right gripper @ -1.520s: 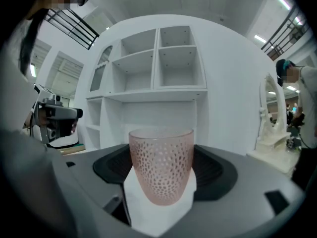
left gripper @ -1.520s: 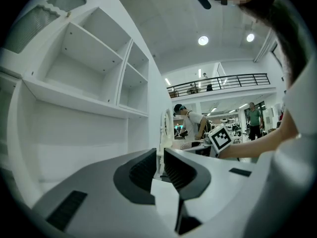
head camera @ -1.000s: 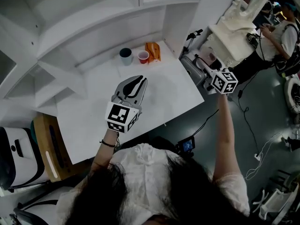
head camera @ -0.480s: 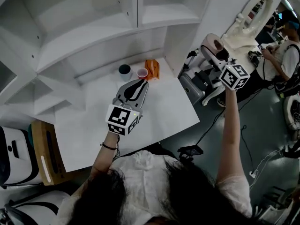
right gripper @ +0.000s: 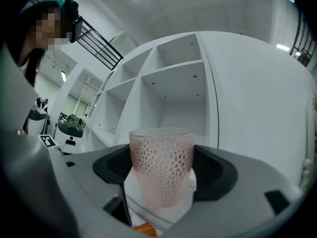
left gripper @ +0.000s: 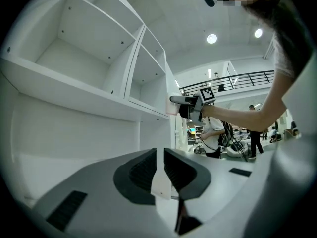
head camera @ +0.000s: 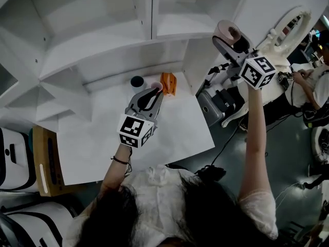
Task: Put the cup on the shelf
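1. L arm is bent, wrist low over the desk (head camera: 169, 133). The left claw (head camera: 152, 92) points at the desk's back and has crept fwd a little vs 1 s ago. Its jaws are nearly together with just a slit, and nothing is in it.
2. Past its tips, a dark cup (head camera: 136, 81), a small red cup (head camera: 157, 86) and an orange item (head camera: 168, 82) sit at the back of the desk. All three are in the same spots.
3. R arm is the big change. 1 s ago it was low, off the desk's right edge. Now it's stretched up and fwd, almost straight.
4. The right claw (head camera: 230, 39) clamps the pink dotted cup (right gripper: 161, 165) upright, jaws on both sides of its lower half, rim clear above them.
5. The cup is in the air, near the right end of the shelf (right gripper: 173, 78), in front of it. It isn't in any compartment yet.
6. So the lift looks done. We judge the rest is to swing left into an open compartment, lower, then release.
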A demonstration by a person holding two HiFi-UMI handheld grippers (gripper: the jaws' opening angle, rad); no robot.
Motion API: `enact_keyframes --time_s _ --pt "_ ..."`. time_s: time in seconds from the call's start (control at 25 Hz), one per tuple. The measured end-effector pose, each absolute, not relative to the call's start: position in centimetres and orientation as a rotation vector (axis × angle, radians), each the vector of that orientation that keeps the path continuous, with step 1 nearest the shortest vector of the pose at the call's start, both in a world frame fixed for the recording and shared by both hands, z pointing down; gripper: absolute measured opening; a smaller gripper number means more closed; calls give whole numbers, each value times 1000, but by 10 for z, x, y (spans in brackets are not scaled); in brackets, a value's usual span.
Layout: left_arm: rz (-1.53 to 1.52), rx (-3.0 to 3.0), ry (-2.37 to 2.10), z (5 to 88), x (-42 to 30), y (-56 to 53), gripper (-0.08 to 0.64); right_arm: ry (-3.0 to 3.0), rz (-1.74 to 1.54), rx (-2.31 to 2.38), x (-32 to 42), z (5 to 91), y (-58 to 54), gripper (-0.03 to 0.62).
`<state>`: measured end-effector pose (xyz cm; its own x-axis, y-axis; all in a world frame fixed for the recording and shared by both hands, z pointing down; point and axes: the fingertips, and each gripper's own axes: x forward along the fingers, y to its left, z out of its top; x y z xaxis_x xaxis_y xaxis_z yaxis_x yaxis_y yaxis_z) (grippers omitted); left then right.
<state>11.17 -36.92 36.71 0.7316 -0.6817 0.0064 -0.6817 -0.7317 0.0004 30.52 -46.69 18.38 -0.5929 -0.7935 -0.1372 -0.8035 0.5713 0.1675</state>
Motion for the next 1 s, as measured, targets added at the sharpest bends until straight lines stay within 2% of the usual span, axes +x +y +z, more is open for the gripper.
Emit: enact_keyframes --time_s 0.44,1.0 --pt "28 2894 -1207 373 121 -382 58 2786 348 -1235 258 148 -509 347" --pt "23 2816 -1328 381 91 -397 58 2864 192 -1263 222 144 -563 347"
